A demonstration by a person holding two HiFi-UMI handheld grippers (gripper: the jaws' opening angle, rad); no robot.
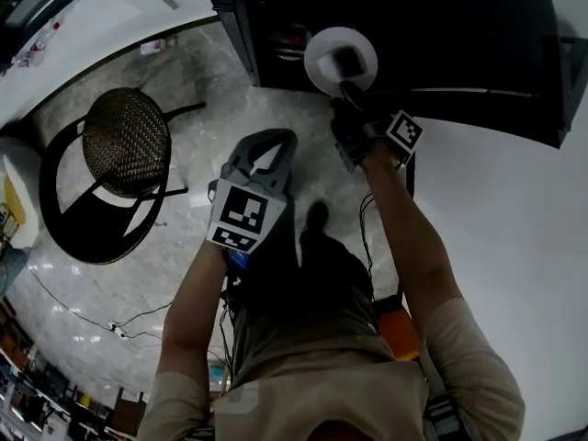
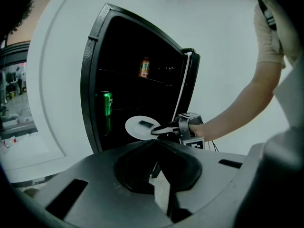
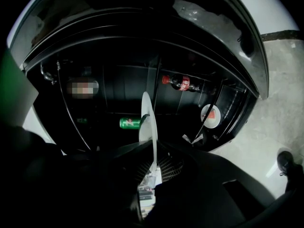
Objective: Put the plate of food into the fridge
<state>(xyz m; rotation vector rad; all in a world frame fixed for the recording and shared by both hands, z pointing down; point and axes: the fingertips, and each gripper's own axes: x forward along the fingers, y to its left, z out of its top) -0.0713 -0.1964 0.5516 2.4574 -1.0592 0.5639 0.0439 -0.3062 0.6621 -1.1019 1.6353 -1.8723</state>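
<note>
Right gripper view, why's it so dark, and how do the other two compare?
Right gripper view: the unlit fridge interior fills the frame, so little beyond the plate edge and green can shows. Left gripper view: brighter, fisheye bows the fridge frame. Head view: dim, the person's shadow falls on the floor.

text: none legible | green can (image 3: pixel 128 123) — print blurred | bottle (image 3: pixel 182 83) label — unreadable

Dim, fisheye-warped edges, dark vignette, fridge (image 2: pixel 137 94) interior black
</note>
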